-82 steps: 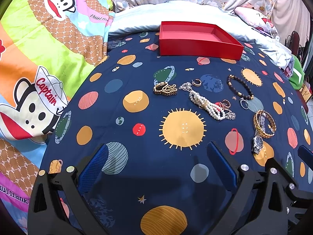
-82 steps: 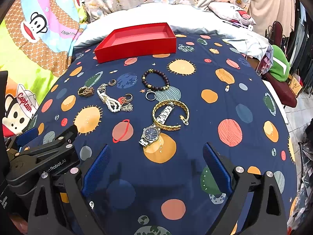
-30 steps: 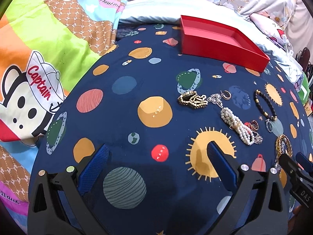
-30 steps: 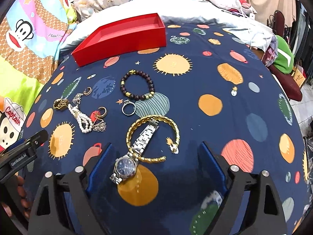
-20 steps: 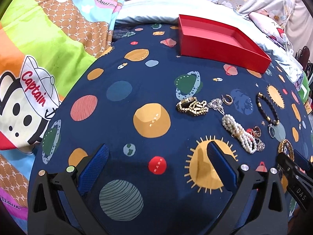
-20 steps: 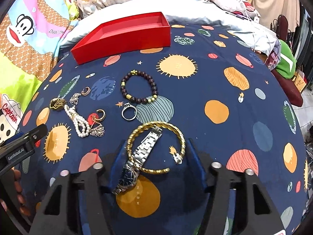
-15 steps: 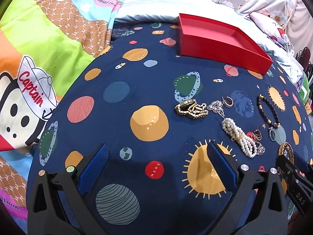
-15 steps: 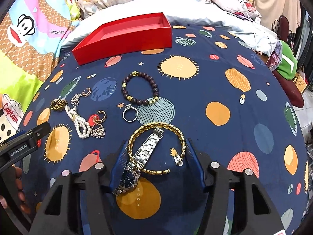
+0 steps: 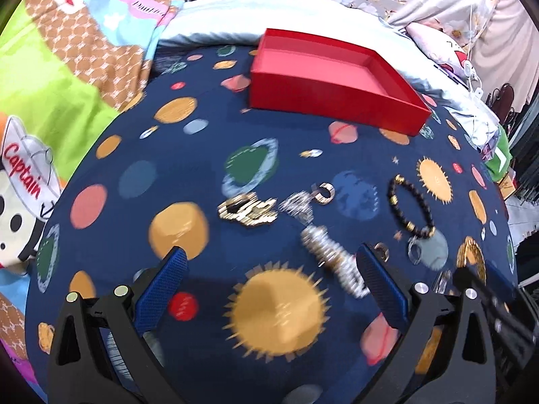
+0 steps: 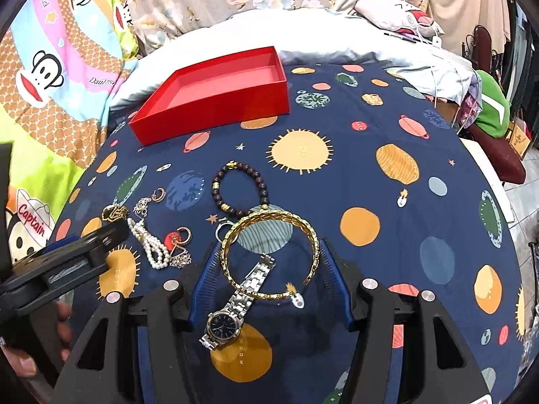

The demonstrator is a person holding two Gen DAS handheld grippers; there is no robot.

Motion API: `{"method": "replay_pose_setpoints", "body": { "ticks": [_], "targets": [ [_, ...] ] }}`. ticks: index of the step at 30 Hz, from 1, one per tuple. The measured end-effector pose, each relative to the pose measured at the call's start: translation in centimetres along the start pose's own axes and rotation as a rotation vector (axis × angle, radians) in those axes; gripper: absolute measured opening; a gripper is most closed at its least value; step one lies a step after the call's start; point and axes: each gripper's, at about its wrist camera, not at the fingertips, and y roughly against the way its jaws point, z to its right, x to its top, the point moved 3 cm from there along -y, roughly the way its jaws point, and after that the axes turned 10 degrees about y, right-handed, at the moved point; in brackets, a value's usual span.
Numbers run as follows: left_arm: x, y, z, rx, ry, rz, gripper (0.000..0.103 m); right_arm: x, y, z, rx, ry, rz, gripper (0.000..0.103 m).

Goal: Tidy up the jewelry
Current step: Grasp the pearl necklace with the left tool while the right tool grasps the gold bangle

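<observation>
My right gripper is shut on the gold bangle, with a blue pad against each side, and holds it over the silver watch. A dark bead bracelet, a ring, a pearl strand and small earrings lie just beyond. My left gripper is open and empty above the cloth, near the pearl strand and a gold chain. The empty red tray stands at the back and shows in the left wrist view too.
The jewelry lies on a navy planet-print cloth over a bed. A monkey-print blanket is at the left. White bedding and a pillow lie behind the tray. The bed edge drops off at the right.
My right gripper moved forward and closed from wide open onto the gold bangle. My left gripper swung right and forward toward the pearl strand and gold chain, still open.
</observation>
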Motion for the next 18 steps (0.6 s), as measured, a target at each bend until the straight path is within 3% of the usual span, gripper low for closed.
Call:
{"method": "replay_pose_setpoints", "body": {
  "ticks": [3, 6, 9, 16, 18],
  "targets": [
    [0.1, -1.5, 1.5, 0.048, -0.014, -0.016, 0.096, -0.1, 0.1, 0.5, 0.000, -0.014, -0.003, 0.057],
    [-0.4, -2.7, 1.6, 0.069, -0.016, -0.054, 0.083, -0.3, 0.1, 0.9, 0.000, -0.025, -0.004, 0.057],
    [-0.9, -2.7, 1.2, 0.100, -0.040, -0.041, 0.079, -0.4, 0.1, 1.0, 0.005, -0.033, -0.006, 0.057],
    [-1.4, -1.6, -0.4, 0.077, -0.065, -0.032, 0.058, -0.4, 0.0, 0.5, 0.025, -0.025, -0.006, 0.057],
    [-1.4, -1.4, -0.7, 0.066, -0.066, -0.024, 0.046, -0.4, 0.0, 0.3, 0.029, -0.022, -0.007, 0.057]
  ]
}}
